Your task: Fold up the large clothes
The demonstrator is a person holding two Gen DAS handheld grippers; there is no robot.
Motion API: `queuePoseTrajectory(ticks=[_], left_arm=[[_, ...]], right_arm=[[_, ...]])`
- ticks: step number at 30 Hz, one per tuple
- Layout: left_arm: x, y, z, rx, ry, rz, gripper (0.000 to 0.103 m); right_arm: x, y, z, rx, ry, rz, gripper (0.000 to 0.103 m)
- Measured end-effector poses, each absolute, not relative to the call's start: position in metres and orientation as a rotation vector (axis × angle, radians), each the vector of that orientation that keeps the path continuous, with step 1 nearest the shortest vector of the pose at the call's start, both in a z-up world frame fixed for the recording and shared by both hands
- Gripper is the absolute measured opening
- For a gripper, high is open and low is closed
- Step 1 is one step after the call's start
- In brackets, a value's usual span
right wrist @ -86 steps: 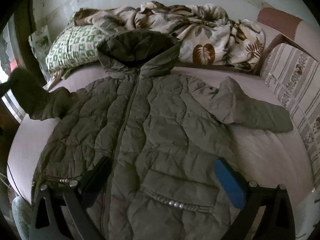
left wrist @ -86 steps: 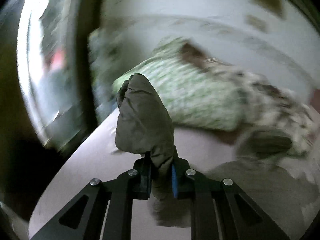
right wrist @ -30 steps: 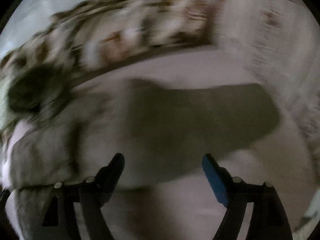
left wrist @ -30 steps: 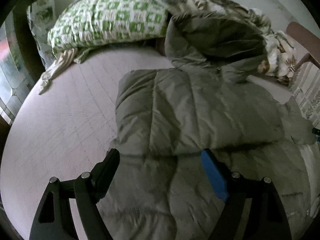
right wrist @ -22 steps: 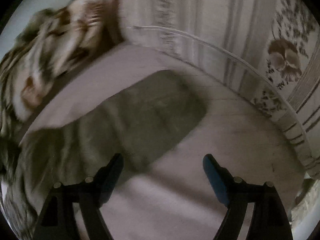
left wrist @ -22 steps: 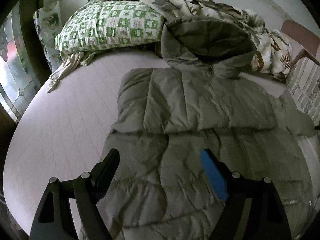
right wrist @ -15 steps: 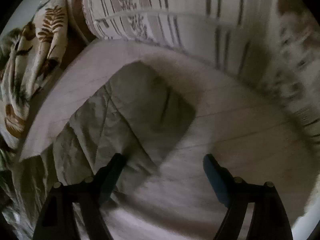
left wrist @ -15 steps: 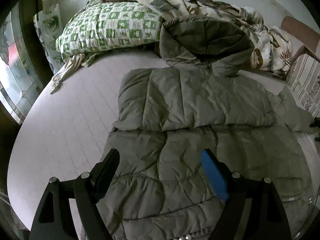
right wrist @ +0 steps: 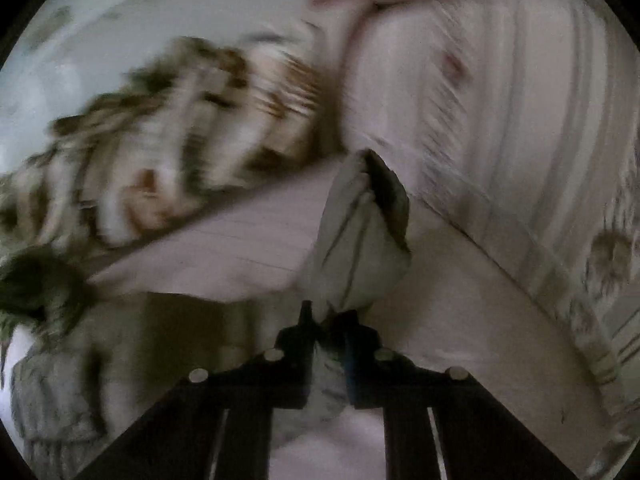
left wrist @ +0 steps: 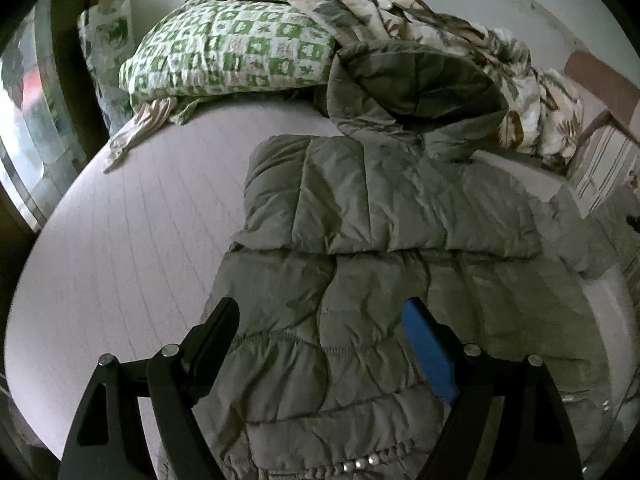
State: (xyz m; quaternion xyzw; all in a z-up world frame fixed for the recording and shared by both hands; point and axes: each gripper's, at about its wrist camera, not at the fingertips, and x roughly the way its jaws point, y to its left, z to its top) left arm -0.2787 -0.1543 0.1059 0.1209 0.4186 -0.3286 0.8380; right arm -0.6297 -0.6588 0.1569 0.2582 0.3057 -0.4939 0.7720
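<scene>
The olive quilted jacket point(left wrist: 360, 280) is lying front-up on the bed point(left wrist: 132, 248), its hood point(left wrist: 416, 84) pointing toward the green checked pillow point(left wrist: 228, 56) and the leaf-print blanket point(left wrist: 520, 80). One sleeve point(left wrist: 380, 208) is already lying folded across the chest, below the hood.

Your left gripper point(left wrist: 320, 344) is hovering over the jacket's lower body near the hem, jaws released and wide, nothing between them.

Your right gripper point(right wrist: 326, 332) is clenched on the cuff point(right wrist: 360, 240) of the other sleeve; its jaws have just been closing, and the fabric is bunching up out of them above the bed. That view is blurring, so how deep the bite is I cannot tell.

Step in hand, as I judge it: you are carrying this second sleeve over the jacket's chest.

- You are better off lifting only enough to clear the jacket body; padded fabric is slippery and may be pulling out of a shallow grip.
- Aim at laying it parallel to the sleeve already folded, away from the hood.
- Consider keeping the left gripper near the hem to pin the body if it is dragging.
- Risk: the sleeve twisting at the shoulder.
</scene>
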Motion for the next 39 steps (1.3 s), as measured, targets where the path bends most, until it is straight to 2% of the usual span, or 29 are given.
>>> queuePoseTrajectory(ticks=[5, 9, 12, 17, 19, 21, 22, 28, 33, 39], left_arm=[[-0.275, -0.132, 0.111, 0.192, 0.878, -0.692, 0.084], [-0.272, -0.110, 0.114, 0.167, 0.865, -0.679, 0.084], [-0.267, -0.088, 0.115, 0.134, 0.858, -0.656, 0.084], [-0.256, -0.057, 0.112, 0.057, 0.875, -0.613, 0.084], [-0.253, -0.047, 0.112, 0.034, 0.877, -0.597, 0.084], [-0.251, -0.041, 0.114, 0.025, 0.876, -0.592, 0.084], [-0.251, -0.039, 0.115, 0.025, 0.872, -0.593, 0.084], [-0.236, -0.066, 0.113, 0.022, 0.894, -0.649, 0.084], [-0.221, -0.146, 0.106, 0.092, 0.934, -0.756, 0.084], [-0.197, -0.247, 0.087, 0.197, 0.958, -0.779, 0.084]], right_arm=[[-0.554, -0.577, 0.217, 0.386, 0.621, -0.864, 0.013], [-0.487, -0.513, 0.239, 0.346, 0.602, -0.670, 0.013], [-0.424, -0.455, 0.238, 0.335, 0.621, -0.493, 0.013], [-0.332, -0.370, 0.203, 0.328, 0.696, -0.257, 0.015], [-0.305, -0.349, 0.179, 0.361, 0.765, -0.233, 0.026], [-0.289, -0.334, 0.159, 0.370, 0.823, -0.250, 0.080], [-0.287, -0.329, 0.153, 0.368, 0.826, -0.251, 0.082], [-0.318, -0.348, 0.150, 0.397, 0.840, -0.281, 0.082], [-0.371, -0.410, 0.151, 0.414, 0.843, -0.467, 0.082], [-0.421, -0.499, 0.127, 0.561, 0.852, -0.701, 0.082]])
